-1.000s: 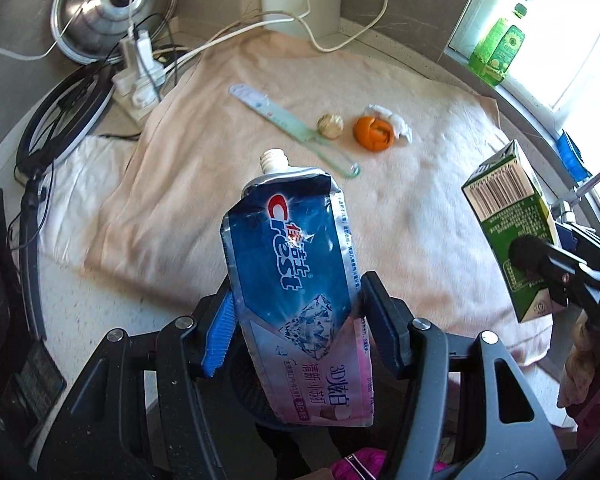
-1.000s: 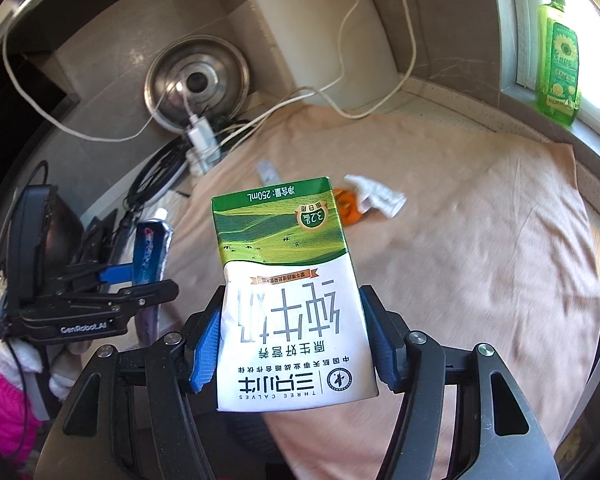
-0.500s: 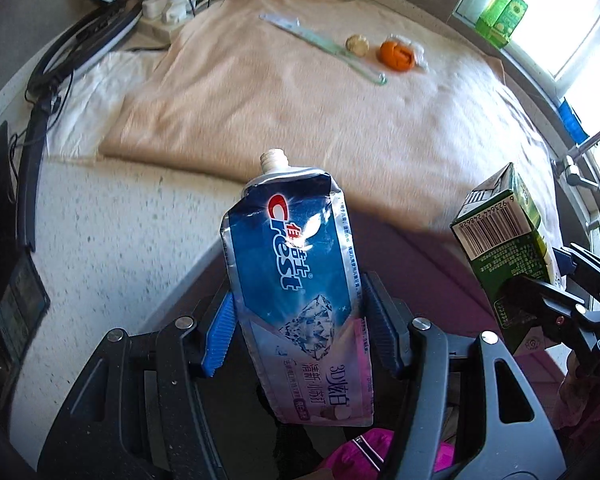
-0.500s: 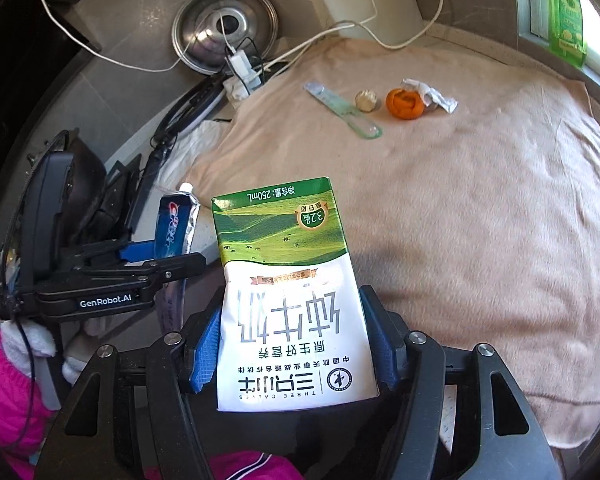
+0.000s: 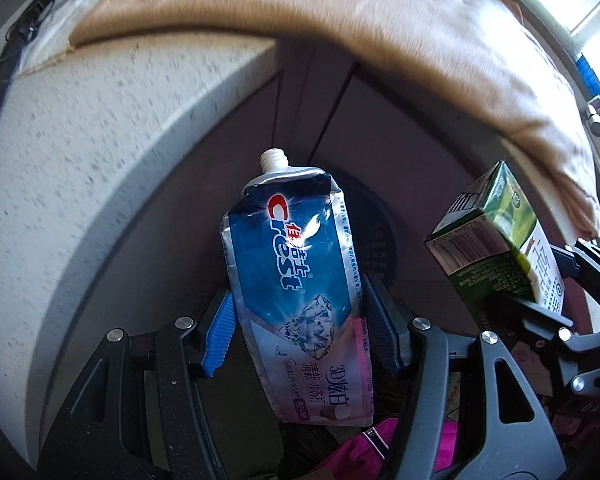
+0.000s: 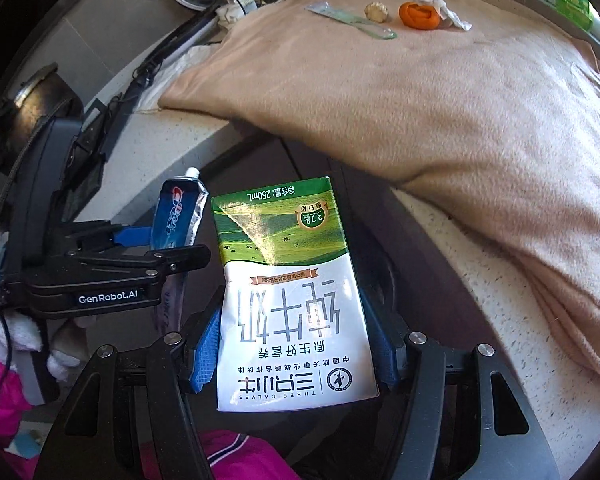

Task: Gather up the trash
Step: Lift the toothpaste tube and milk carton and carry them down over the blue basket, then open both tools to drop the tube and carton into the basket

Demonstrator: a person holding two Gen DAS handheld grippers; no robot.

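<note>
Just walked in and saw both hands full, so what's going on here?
A person is clearing trash off the counter. The left tool is clamped on a flattened toothpaste tube, the right tool on a green and white milk carton. Both are held past the counter's edge, in front of the cabinet. An orange peel, a crumpled tissue and other scraps lie on the beige cloth.

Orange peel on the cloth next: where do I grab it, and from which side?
Grip the orange peel across its curled body from above, jaws closing front to back. The crumpled tissue touches its right side and a pale scrap sits left, so the front and back look clearest.
</note>
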